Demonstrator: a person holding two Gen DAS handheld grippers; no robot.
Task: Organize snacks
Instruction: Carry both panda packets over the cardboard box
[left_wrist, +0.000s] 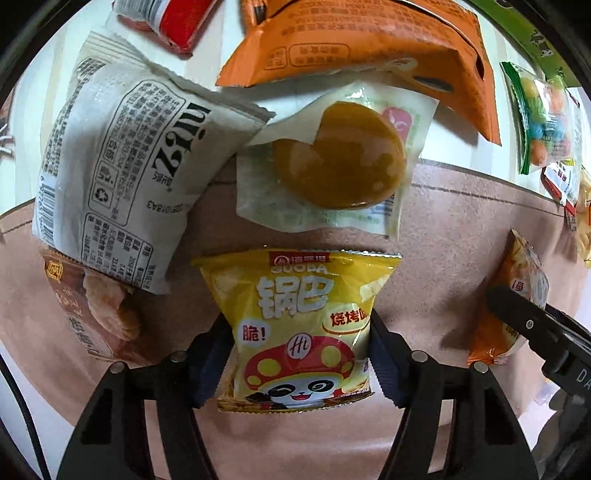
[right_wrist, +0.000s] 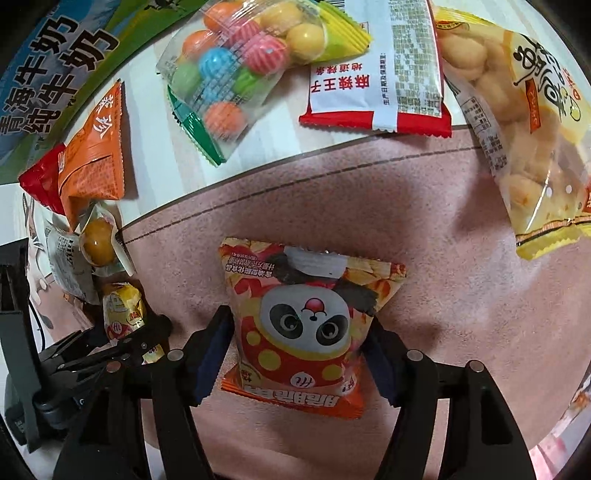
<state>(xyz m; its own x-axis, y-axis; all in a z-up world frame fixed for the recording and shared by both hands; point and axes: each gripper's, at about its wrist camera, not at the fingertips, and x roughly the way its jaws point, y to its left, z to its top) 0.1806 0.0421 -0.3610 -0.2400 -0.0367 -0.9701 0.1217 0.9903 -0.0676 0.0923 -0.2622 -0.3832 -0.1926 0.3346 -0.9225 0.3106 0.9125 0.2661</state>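
left gripper (left_wrist: 299, 350): its pads press both sides of the yellow panda packet (left_wrist: 301, 325), which stands upright between the jaws over the pink mat (left_wrist: 461, 236) — a firm pinch, judging by the creased foil at the pads

right gripper (right_wrist: 301, 350): it brackets the orange panda packet (right_wrist: 306, 332); the left pad seems to touch the wrapper, but the right pad sits behind the packet's edge, so I cannot tell whether it grips or has let go

snacks on the mat: in the left wrist view a clear pouch with a brown egg (left_wrist: 332, 158) lies at 12 o'clock from the yellow packet, a white printed packet (left_wrist: 118, 173) at 10 o'clock and a brown biscuit packet (left_wrist: 92, 314) at 9 o'clock, the first two half on the mat's seam

snacks off the mat: in the right wrist view a bag of coloured candy balls (right_wrist: 236, 74) lies at 11 o'clock from the orange panda packet, a red-and-white sachet (right_wrist: 380, 74) at 12 o'clock, and a clear bag of pale puffs (right_wrist: 517, 129) at 2 o'clock with its lower end overlapping the mat; an orange packet (left_wrist: 369, 48) sits at 12 o'clock in the left view

progress: looks early to middling — two matching panda packets are in hand near each other, no tidy row or pile is visible yet

left to do: most packets lie scattered and overlapping, so the grouping seems largely ahead
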